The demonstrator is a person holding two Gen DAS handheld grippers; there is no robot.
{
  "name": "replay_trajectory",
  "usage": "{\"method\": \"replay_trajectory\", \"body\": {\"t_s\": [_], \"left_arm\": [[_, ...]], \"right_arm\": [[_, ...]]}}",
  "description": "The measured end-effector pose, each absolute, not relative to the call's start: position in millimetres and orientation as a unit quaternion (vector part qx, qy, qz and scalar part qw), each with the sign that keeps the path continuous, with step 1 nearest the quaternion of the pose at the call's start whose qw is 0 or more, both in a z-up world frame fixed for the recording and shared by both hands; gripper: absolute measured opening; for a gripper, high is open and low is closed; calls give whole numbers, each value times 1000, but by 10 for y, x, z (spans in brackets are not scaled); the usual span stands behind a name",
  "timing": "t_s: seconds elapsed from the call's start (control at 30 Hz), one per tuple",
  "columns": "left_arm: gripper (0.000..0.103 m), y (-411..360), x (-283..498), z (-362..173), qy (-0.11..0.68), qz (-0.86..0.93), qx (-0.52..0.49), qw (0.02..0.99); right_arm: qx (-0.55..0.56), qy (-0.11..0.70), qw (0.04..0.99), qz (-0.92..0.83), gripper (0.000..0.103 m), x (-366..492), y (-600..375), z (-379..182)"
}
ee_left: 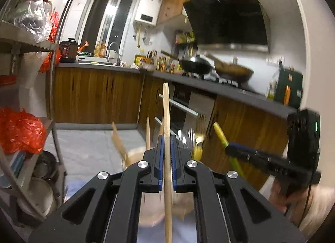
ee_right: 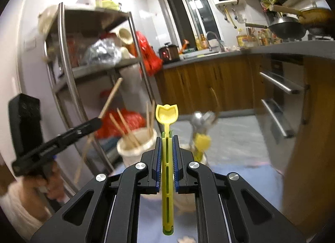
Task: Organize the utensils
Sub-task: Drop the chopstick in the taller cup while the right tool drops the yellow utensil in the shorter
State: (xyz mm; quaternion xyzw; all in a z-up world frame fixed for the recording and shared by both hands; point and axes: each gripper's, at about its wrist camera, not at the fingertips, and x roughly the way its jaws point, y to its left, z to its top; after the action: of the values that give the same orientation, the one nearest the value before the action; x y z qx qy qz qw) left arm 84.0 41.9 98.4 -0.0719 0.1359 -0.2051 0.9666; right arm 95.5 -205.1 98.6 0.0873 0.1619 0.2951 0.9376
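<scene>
My left gripper [ee_left: 166,138] is shut on a wooden chopstick [ee_left: 166,117] that sticks up past its blue pads. My right gripper [ee_right: 167,138] is shut on a yellow-green plastic utensil [ee_right: 166,117] with a tulip-shaped head. In the left wrist view the right gripper [ee_left: 229,147] shows at the right, clamping the yellow-green utensil [ee_left: 219,134]. In the right wrist view the left gripper [ee_right: 98,120] shows at the left with the chopstick [ee_right: 111,97] angled up. Below stand a cream holder [ee_right: 136,146] with several chopsticks and a second holder [ee_right: 202,144] with metal cutlery.
A steel shelf rack [ee_right: 69,71] with bags and bowls stands at the left. A wooden-front counter [ee_left: 230,90] carries woks [ee_left: 196,65] and bottles. Drawer handles [ee_right: 280,85] jut out at the right. A light blue surface [ee_right: 240,178] lies under the holders. A person's hands hold both grippers.
</scene>
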Motion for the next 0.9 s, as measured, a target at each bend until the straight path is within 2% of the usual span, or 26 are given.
{"method": "replay_trajectory", "body": {"t_s": [0.2, 0.37, 0.6, 0.9], "left_arm": [[6, 401, 1264, 1044, 103, -198, -104, 969], [6, 344, 1421, 1017, 68, -169, -105, 978], [6, 177, 1469, 888, 39, -148, -61, 986], [6, 49, 1140, 745, 34, -161, 10, 986]], "right_arm": [[140, 139, 932, 305, 10, 1328, -1967, 955], [130, 119, 941, 288, 10, 1464, -1879, 865], [91, 105, 954, 266, 10, 1519, -1747, 687], [38, 97, 958, 266, 11, 1298, -1725, 580]]}}
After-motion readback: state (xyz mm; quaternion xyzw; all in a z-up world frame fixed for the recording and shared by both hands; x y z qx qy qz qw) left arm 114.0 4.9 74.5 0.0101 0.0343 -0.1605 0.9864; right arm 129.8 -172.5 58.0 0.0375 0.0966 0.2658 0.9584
